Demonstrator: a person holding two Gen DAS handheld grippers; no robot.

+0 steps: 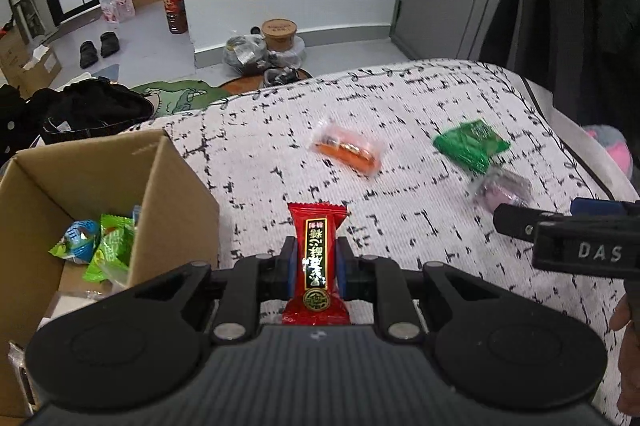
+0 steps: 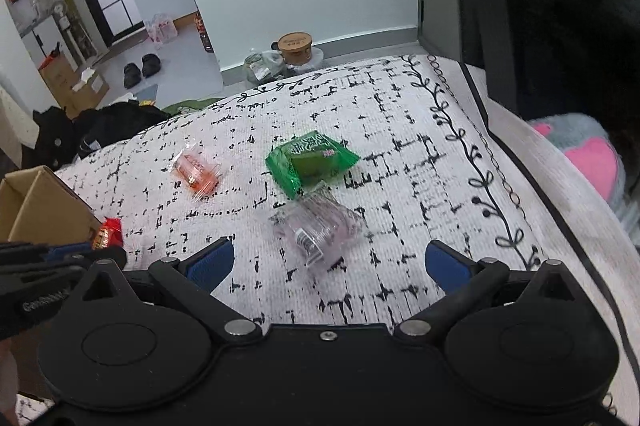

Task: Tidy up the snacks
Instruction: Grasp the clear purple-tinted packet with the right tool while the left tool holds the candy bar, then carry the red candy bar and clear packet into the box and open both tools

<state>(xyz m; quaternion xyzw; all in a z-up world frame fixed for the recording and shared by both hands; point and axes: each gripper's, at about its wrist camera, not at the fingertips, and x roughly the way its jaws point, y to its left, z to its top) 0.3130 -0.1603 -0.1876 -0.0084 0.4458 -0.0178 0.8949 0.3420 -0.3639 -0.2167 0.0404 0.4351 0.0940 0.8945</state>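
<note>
My left gripper (image 1: 316, 258) is shut on a red candy packet (image 1: 316, 254) with gold lettering, held just above the patterned bed cover, right of the cardboard box (image 1: 176, 193). The packet also shows in the right wrist view (image 2: 107, 232). The box holds several green and blue snack packets (image 1: 100, 246). My right gripper (image 2: 326, 262) is open and empty, its blue pads (image 2: 212, 262) either side of a clear pinkish packet (image 2: 320, 226) just ahead. A green packet (image 2: 310, 161) and an orange packet (image 2: 196, 171) lie farther out on the cover.
The white cover with black marks (image 1: 400, 113) ends at a rounded far edge. Beyond it the floor holds dark clothes (image 1: 80, 109), a bag with a paper tub (image 1: 280, 33) and shoes (image 1: 98, 47). A dark coat (image 1: 560, 5) hangs at the right. A pink plush (image 2: 592, 157) lies beside the bed.
</note>
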